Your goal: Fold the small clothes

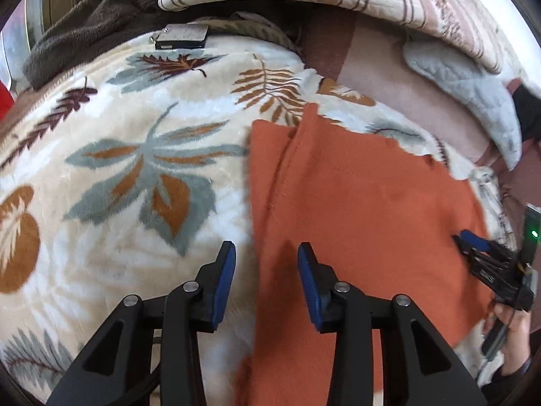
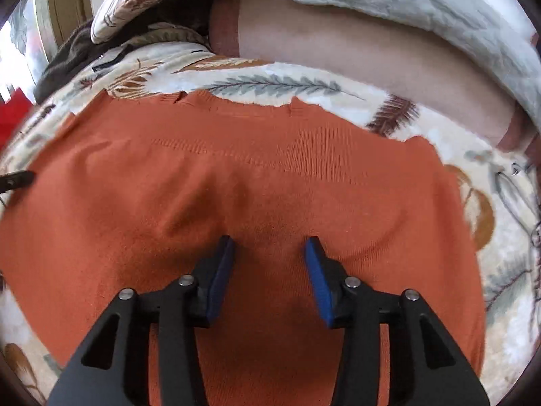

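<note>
An orange knit garment (image 2: 270, 203) lies spread on a leaf-patterned fleece blanket (image 1: 135, 155) covering a bed. In the right wrist view it fills the middle and lower part of the frame, its ribbed hem or band running across the upper centre. In the left wrist view it takes up the lower right half, with one long seam or fold line running from the upper middle down toward the bottom. It looks laid out flat with at most one lengthwise fold made; whether that line is a fold or just a seam cannot be told. So the folding seems to be at an early stage, with most folds left to do.

The left gripper (image 1: 267, 253) points steeply down over the garment's left edge, one pad over the blanket and the other over the orange cloth. Its jaws stand partly open with nothing between them. The right gripper (image 2: 270, 247) also tilts steeply down, above the middle of the garment, jaws partly open and empty, a soft ridge of cloth just ahead at centre left. It also shows at the right edge of the left wrist view, carried by the person's hand (image 1: 507, 335).

A small dark box (image 1: 181, 36) sits at the upper left, beside a brown fuzzy throw (image 1: 94, 23).
</note>
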